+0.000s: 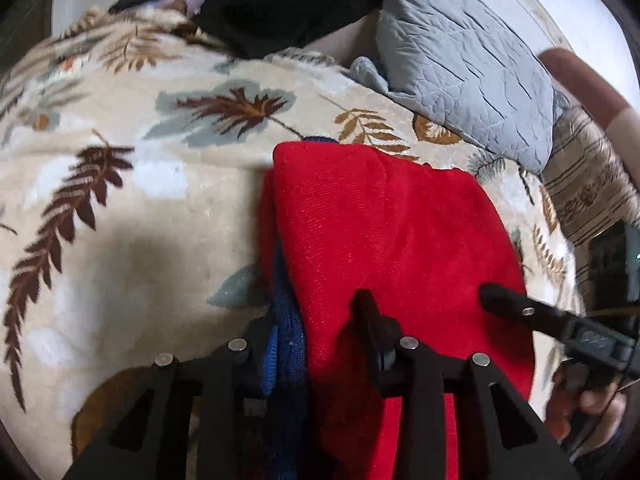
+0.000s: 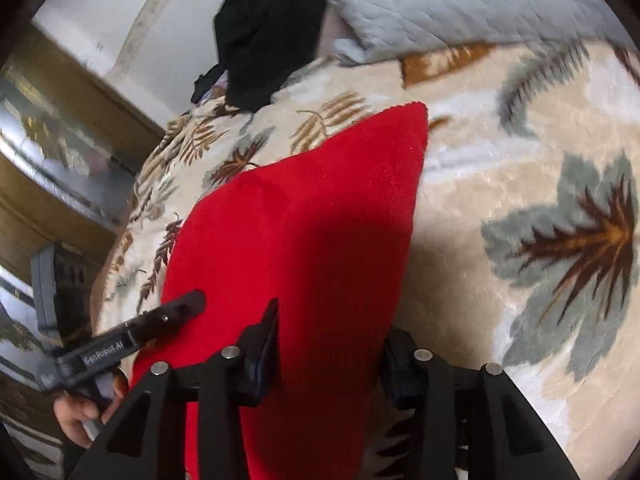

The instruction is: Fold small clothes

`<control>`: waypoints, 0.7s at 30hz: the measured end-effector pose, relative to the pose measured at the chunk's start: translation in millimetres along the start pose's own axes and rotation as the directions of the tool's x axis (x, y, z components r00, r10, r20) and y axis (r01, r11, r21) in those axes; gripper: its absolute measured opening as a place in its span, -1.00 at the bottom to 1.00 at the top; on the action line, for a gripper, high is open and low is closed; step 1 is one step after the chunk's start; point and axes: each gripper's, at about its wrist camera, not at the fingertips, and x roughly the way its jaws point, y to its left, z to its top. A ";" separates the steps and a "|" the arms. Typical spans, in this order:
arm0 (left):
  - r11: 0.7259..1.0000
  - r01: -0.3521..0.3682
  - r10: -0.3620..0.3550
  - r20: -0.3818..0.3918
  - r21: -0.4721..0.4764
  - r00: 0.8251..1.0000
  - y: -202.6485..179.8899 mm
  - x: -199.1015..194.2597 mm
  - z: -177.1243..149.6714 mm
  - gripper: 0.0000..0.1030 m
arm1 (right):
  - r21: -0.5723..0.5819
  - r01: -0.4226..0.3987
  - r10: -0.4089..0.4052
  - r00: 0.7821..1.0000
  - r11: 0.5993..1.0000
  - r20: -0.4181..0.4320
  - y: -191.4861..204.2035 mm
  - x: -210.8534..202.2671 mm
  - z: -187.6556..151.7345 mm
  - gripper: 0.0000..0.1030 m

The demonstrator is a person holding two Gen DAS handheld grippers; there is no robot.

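On the bed (image 1: 140,200), left gripper (image 1: 320,316) and right gripper (image 2: 332,340) straddle the red cloth's (image 1: 380,220) near edge, grip undeterminable; I judge a fold pending: pinch, then carry it forward.

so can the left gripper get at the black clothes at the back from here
Probably not without moving. The left gripper sits low over the red cloth, and the black clothes lie far across the blanket, though nothing blocks the way.
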 end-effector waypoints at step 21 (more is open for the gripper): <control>1.000 0.002 -0.001 0.070 -0.020 0.998 -0.2 -41.6 0.7 -0.12 | -0.058 0.039 -0.040 0.999 0.998 -0.012 18.7 -9.9 -32.9 -0.03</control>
